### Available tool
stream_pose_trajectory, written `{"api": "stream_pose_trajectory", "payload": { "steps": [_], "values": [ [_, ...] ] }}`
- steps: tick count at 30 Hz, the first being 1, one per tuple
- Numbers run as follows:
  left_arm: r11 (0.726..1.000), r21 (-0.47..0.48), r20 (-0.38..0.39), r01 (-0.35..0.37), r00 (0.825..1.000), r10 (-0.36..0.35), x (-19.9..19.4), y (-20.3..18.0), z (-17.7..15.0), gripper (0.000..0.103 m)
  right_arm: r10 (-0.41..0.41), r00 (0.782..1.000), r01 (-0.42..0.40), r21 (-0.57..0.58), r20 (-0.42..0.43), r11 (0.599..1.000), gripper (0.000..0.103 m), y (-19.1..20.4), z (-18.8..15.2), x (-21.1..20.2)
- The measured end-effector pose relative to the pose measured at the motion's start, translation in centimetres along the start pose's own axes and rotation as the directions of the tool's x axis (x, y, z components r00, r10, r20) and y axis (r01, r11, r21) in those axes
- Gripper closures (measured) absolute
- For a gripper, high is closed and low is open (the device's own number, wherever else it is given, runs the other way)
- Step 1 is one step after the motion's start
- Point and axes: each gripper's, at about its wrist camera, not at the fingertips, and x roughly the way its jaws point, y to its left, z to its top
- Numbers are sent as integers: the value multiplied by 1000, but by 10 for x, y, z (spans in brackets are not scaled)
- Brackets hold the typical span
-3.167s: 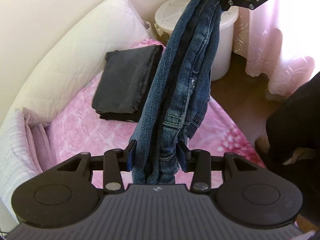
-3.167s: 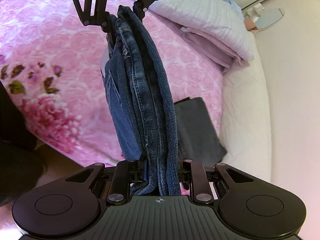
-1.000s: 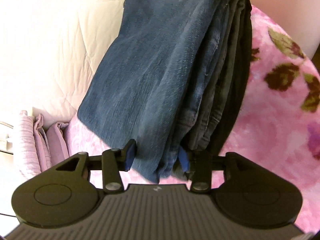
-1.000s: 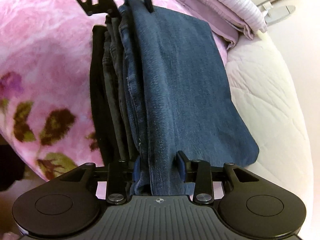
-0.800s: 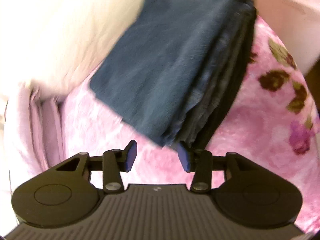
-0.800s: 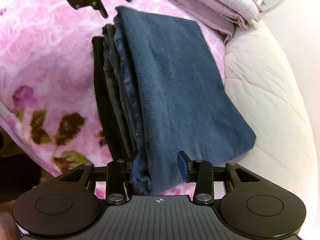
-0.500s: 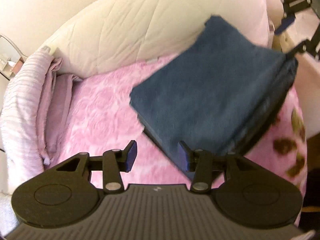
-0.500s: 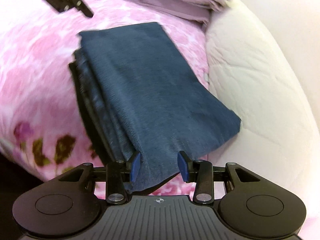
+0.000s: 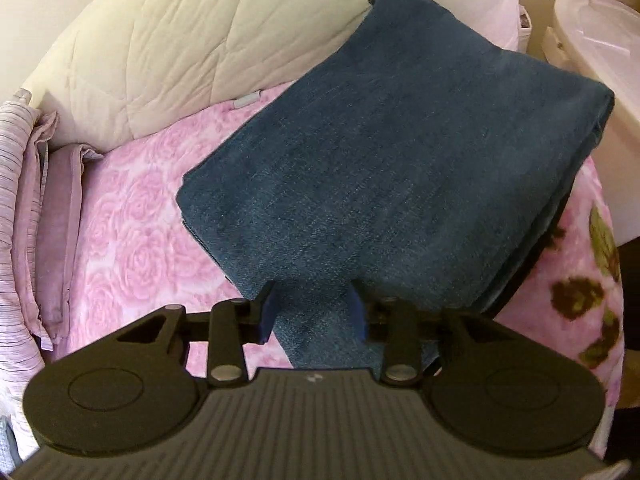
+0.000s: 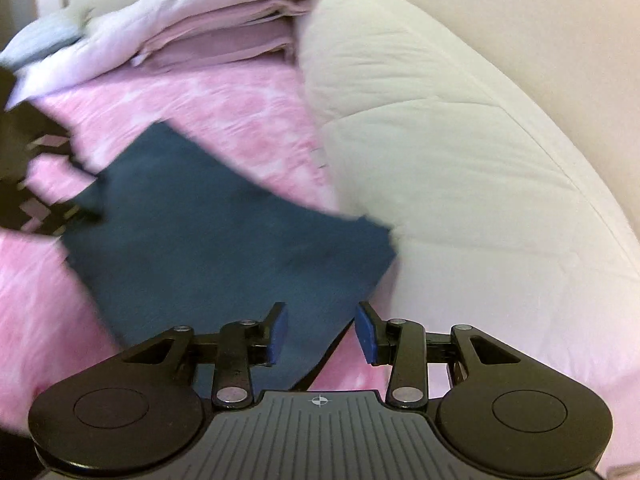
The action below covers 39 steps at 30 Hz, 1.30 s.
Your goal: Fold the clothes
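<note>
The left gripper [image 9: 314,310] was levelled low over the near edge of the folded jeans [image 9: 400,168], its blue-padded fingers [image 9: 267,312] spread with denim visible between them but not pinched. The right gripper [image 10: 321,334] hovered above the jeans' near corner, pads parted and clear of the cloth; its view was motion-blurred. No legible writing was found; only a small crosshair mark showed on each ribbed gripper body. The jeans lay as a flat, dark-blue rectangular stack on the pink rose-patterned blanket [image 9: 132,216]. A folded lilac striped bedding pile [image 9: 20,184] sat far left. A cream quilted duvet [image 9: 192,36] bordered the far side, touching the jeans. A white plastic lidded bin [image 9: 592,44] stood right.
</note>
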Motion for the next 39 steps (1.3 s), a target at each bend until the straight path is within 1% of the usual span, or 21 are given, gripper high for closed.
{"api": "stream_pose_trajectory", "payload": {
  "steps": [2,3,4,7,9,10,12,13,15,17,19,21,23,24,26,29,33,35,37,38,39],
  "values": [
    [1000,-10,-27,-8,1000,7,2,0,5,69,2,1000,-2,28,14,1000,67,-18,16,28],
    [1000,-17,-44,-9,999,8,5,-1,5,70,1,1000,-1,27,16,1000,79,-24,22,43],
    [1000,-23,-61,-10,998,8,8,-2,5,71,2,1000,-2,14,15,1000,87,-30,28,56],
    [999,-40,-85,-23,996,20,18,-5,4,71,-1,1000,1,-75,-2,997,91,-34,35,101],
    [999,-42,-87,-28,996,24,19,-6,4,72,12,999,-18,-124,-43,992,92,-28,32,133],
    [999,-43,-88,-30,996,27,20,-6,3,72,11,999,-19,-154,-49,988,93,-23,30,144],
    [998,-48,-85,-31,996,27,19,-5,4,72,-5,1000,-1,-229,-29,973,93,-12,28,157],
    [998,-58,-74,-24,997,20,14,-1,7,73,-10,1000,4,-250,-26,968,92,-8,29,161],
    [997,-76,-53,-10,999,6,4,6,13,72,-3,999,-5,-216,-36,976,92,-13,32,160],
    [995,-105,-3,1,1000,-1,-5,17,22,72,9,999,-16,-187,-37,982,92,-19,33,153],
    [990,-139,46,10,999,-3,-7,32,30,72,12,1000,-15,-180,-15,984,92,-23,34,139],
    [985,-174,75,8,997,5,2,48,38,72,14,1000,-10,-183,19,983,92,-24,32,121],
    [977,-214,68,18,998,-4,21,65,42,72,29,999,-23,-181,36,983,92,-21,28,103],
    [971,-237,48,33,999,-22,35,72,42,72,46,998,-39,-180,37,983,92,-18,25,96],
    [963,-264,20,61,998,-58,63,84,37,71,81,997,-78,-186,9,979,92,-9,19,92],
    [955,-281,17,92,996,-91,79,95,31,70,133,991,-137,-193,-36,972,92,4,10,87],
    [954,-275,27,123,992,-120,69,101,26,71,234,972,-236,-182,-35,954,92,15,2,62],
    [956,-269,17,114,993,-114,65,100,23,71,283,958,-285,-177,-34,942,92,20,-3,49],
    [956,-272,12,115,993,-116,69,101,20,71,332,943,-333,-172,-32,927,92,25,-7,36],
    [954,-275,10,117,993,-119,72,101,20,71,355,934,-357,-183,-49,916,92,30,-12,35],
    [955,-274,7,116,993,-118,76,101,21,70,374,924,-383,-207,-82,900,92,36,-21,37]
  ]
}}
